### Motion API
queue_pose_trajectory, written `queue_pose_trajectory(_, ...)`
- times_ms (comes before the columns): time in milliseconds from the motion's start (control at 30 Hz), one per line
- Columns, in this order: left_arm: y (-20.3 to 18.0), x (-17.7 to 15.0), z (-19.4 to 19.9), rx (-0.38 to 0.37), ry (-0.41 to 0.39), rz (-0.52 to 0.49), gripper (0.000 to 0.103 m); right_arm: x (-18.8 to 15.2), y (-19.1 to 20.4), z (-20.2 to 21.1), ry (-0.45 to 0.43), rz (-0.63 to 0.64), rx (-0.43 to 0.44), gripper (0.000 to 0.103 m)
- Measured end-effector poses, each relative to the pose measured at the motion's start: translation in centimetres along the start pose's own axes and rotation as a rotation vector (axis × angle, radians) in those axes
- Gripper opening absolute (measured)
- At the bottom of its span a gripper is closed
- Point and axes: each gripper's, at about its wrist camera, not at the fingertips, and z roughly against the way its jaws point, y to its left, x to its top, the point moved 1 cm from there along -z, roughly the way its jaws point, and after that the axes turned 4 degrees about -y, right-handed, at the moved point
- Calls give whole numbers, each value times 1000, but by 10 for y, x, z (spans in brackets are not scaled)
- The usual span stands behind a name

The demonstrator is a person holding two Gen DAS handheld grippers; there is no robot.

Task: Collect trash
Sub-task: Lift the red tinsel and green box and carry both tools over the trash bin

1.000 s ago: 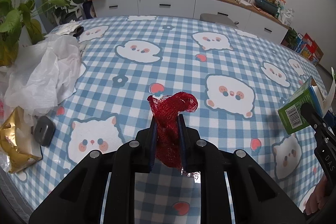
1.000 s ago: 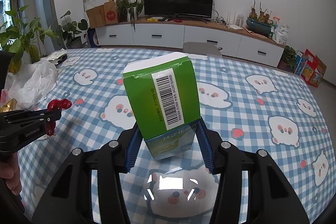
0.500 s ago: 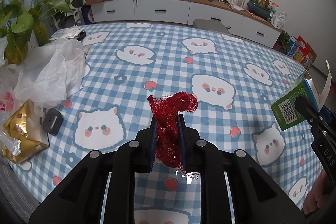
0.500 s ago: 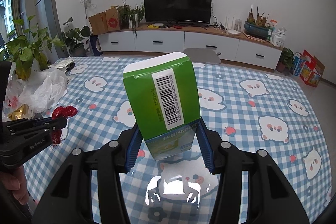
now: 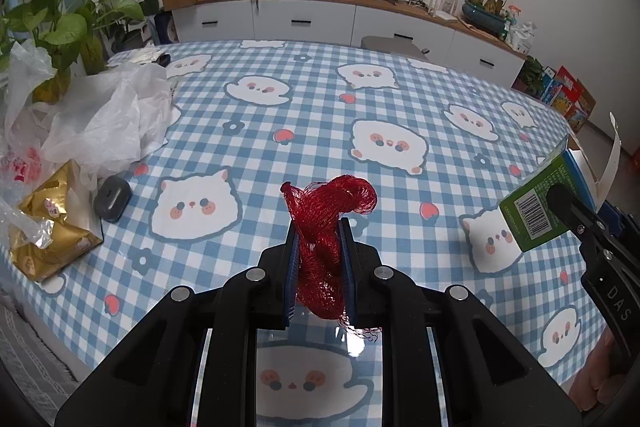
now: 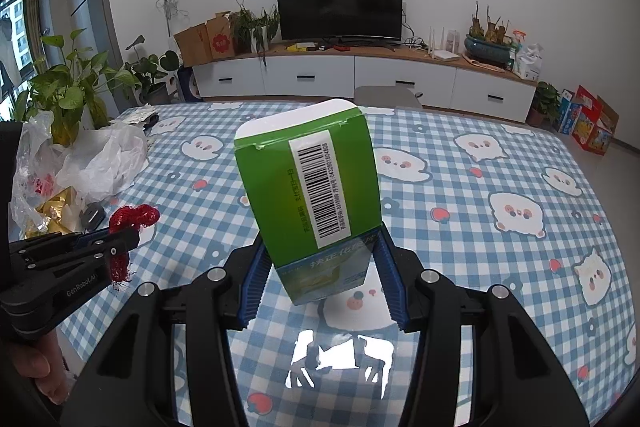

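Observation:
My left gripper [image 5: 319, 231] is shut on a crumpled red mesh net [image 5: 326, 223] and holds it above the near part of the table. It also shows in the right wrist view [image 6: 120, 239] at the left, with the red net [image 6: 132, 217] in it. My right gripper [image 6: 318, 247] is shut on a green carton with a barcode [image 6: 308, 187], held upright above the table. The carton [image 5: 536, 205] and the right gripper [image 5: 576, 215] also show at the right edge of the left wrist view.
A blue checked tablecloth with cartoon cats [image 5: 360, 107] covers the table. At its left lie a white plastic bag [image 5: 104, 115], a gold foil package [image 5: 48, 223] and a small grey case [image 5: 113, 203]. Potted plants [image 5: 60, 27] stand beyond; a TV cabinet [image 6: 360, 75] lines the far wall.
Both grippers have pulled back and risen from the table with their loads. More of the table and the room shows. The grips have not changed.

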Motion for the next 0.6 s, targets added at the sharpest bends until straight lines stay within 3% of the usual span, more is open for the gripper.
queue_pose_trajectory(600,-7,-43,37,-31,-4,-27,17,-21,14,42,-14,19,7,47)
